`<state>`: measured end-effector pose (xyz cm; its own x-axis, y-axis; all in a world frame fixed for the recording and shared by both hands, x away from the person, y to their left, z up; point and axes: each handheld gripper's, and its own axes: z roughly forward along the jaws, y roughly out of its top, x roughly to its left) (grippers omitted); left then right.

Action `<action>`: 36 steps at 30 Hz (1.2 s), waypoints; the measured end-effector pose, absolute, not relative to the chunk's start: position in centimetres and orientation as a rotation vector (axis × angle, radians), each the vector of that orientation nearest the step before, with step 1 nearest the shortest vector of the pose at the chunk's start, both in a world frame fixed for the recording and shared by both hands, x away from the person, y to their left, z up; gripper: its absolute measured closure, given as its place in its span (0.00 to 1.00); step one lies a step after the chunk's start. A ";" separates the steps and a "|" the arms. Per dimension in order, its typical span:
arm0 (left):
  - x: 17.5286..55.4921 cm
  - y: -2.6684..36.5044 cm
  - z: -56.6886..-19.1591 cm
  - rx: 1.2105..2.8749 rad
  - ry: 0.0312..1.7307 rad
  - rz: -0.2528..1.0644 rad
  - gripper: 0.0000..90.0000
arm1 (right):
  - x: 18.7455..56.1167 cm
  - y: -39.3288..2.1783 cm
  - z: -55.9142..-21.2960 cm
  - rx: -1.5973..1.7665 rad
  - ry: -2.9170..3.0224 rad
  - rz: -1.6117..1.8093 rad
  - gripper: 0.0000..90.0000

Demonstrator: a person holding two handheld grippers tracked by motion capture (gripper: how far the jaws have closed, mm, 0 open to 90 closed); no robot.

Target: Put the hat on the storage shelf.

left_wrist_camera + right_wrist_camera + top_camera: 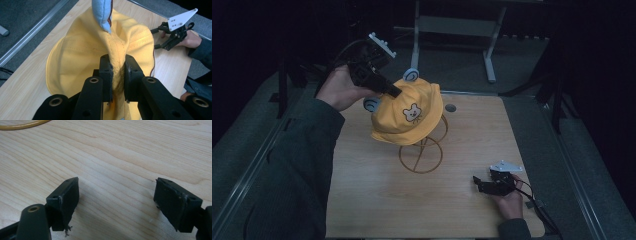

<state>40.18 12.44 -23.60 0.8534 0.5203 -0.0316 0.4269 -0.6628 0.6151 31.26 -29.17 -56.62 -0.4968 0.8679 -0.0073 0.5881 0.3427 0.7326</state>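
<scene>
A yellow hat with blue ears and a bear patch hangs tilted over a gold wire stand in the middle of the table. My left gripper is shut on the hat's crown from the upper left. In the left gripper view its pads pinch a fold of the yellow hat just below a blue ear. My right gripper rests low at the table's near right, jaws open, with nothing between them. The right gripper hovers over bare wood.
The wooden table has a small round hole behind the stand. A curve of the gold stand's base ring lies at the top left of the right gripper view. A metal table frame stands beyond the far edge.
</scene>
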 end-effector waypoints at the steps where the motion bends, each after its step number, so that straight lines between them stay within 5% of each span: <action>1: 40.3 12.3 -23.6 2.398 0.685 0.199 0.88 | 31.3 -29.2 -56.6 1.279 2.215 0.959 0.23; 36: 41.9 4.8 -26.5 2.505 0.686 0.253 0.80 | 31.2 -29.2 -56.6 1.272 2.222 0.964 0.23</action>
<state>41.93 4.77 -26.52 0.8538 0.5190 0.0400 0.4206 -0.7331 0.5345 31.20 -29.19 -56.62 -0.5037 0.8638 -0.0061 0.5858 0.3468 0.7325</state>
